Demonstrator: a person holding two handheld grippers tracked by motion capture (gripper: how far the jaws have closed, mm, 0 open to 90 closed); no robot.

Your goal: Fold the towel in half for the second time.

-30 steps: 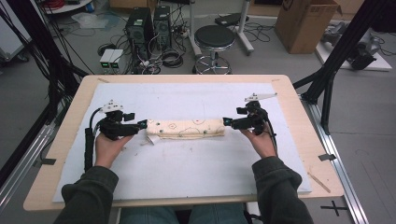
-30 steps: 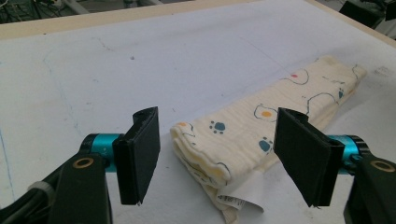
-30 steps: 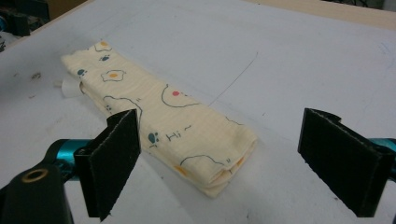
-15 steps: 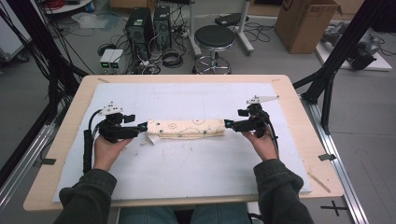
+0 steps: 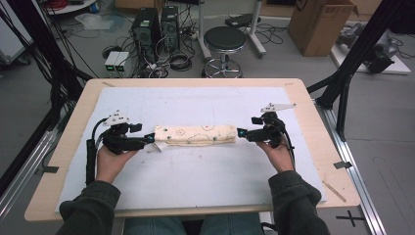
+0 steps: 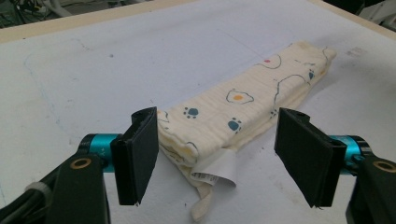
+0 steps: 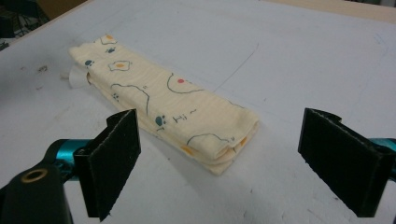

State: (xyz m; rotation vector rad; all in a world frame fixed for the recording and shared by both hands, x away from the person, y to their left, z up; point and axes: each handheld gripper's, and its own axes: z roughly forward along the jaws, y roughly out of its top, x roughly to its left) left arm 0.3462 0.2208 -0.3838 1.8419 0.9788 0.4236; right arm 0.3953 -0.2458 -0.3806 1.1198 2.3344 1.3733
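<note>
A cream cloth printed with paw marks and fried eggs lies folded into a long narrow strip across the middle of the white mat. My left gripper is at the strip's left end, jaws wide open. In the left gripper view the cloth has its end and white label between the open jaws, untouched by the pads. My right gripper stands just off the right end, also open. The right gripper view shows the cloth ahead of the spread jaws, with nothing between the pads.
The wooden table borders the mat on all sides. Beyond its far edge are a black stool, computer towers with cables, and a cardboard box. Black frame posts stand at the right.
The cloth and both hands stay in about the same places; nothing has visibly changed.
</note>
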